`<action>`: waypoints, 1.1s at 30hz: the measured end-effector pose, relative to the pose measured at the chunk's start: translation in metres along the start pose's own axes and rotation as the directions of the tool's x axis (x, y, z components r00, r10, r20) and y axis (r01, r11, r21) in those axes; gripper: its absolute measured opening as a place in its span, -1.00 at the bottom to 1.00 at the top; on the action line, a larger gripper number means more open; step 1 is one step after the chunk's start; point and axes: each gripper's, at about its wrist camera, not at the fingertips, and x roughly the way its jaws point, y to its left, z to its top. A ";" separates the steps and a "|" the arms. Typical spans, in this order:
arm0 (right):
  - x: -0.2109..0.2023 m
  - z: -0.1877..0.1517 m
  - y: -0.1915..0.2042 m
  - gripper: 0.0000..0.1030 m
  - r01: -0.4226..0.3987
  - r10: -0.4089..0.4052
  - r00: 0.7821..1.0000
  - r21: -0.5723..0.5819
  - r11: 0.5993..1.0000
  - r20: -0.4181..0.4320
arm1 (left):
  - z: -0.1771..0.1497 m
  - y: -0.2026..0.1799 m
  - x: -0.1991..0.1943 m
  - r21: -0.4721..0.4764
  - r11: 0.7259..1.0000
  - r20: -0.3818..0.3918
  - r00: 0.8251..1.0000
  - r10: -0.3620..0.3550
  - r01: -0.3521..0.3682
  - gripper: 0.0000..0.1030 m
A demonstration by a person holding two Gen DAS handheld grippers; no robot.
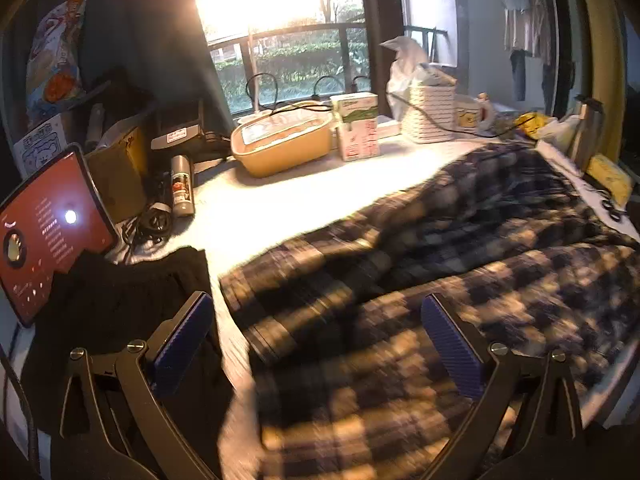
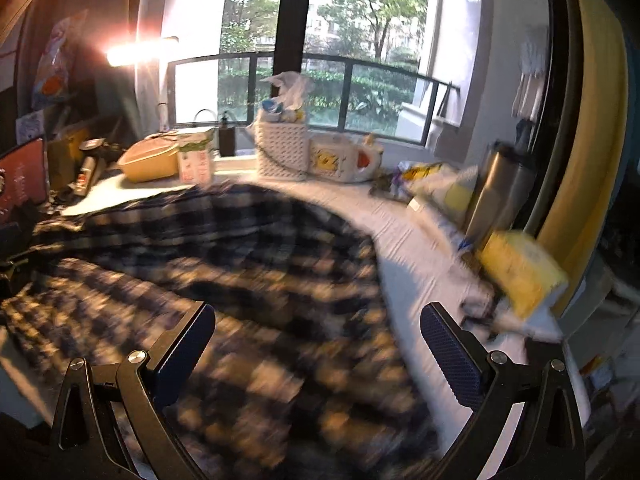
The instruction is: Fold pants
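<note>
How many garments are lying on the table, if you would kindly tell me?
2: plaid pants spread across the middle, and a black garment at the left edge beside the tablet. Others may be hidden.

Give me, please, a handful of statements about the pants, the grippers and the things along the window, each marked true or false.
1. The pants are plaid. True.
2. The left gripper is shut on the pants. False: its jaws stand wide apart with nothing between the pads.
3. The right gripper is open. True.
4. The pants are already folded into a small square. False: they lie spread across the table, rumpled.
5. A carton stands beside a tan dish near the window. True.
6. The tablet has a dark screen. False: its screen is lit red.
</note>
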 end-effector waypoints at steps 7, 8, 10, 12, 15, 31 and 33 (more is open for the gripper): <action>0.050 0.036 -0.042 1.00 -0.016 0.015 0.999 -0.019 1.000 -0.050 | 0.020 0.011 0.047 0.092 0.993 -0.096 0.992 0.083 -0.074 0.99; 0.059 0.041 -0.047 1.00 -0.026 0.025 0.998 -0.019 0.999 -0.066 | 0.022 0.014 0.053 0.092 0.992 -0.113 0.989 0.094 -0.084 0.99; 0.078 0.047 -0.058 1.00 -0.051 0.048 0.994 -0.025 0.998 -0.097 | 0.023 0.019 0.062 0.085 0.993 -0.133 0.987 0.096 -0.085 0.99; 0.093 0.051 -0.064 1.00 -0.082 0.078 0.989 -0.025 0.996 -0.124 | 0.022 0.022 0.074 0.089 0.994 -0.170 0.982 0.079 -0.064 0.65; 0.122 0.053 -0.074 1.00 -0.129 0.126 0.976 -0.007 0.992 -0.178 | 0.020 0.022 0.091 0.103 0.994 -0.235 0.971 0.042 -0.018 -0.05; 0.202 0.059 -0.052 -0.46 -0.315 0.293 0.906 -0.024 0.949 -0.306 | 0.049 0.032 0.111 0.051 0.999 -0.237 0.971 -0.007 0.019 -0.97; 0.200 0.062 -0.051 -0.48 -0.310 0.291 0.913 -0.024 0.950 -0.287 | 0.055 0.033 0.114 0.037 0.999 -0.219 0.976 0.003 0.006 -0.97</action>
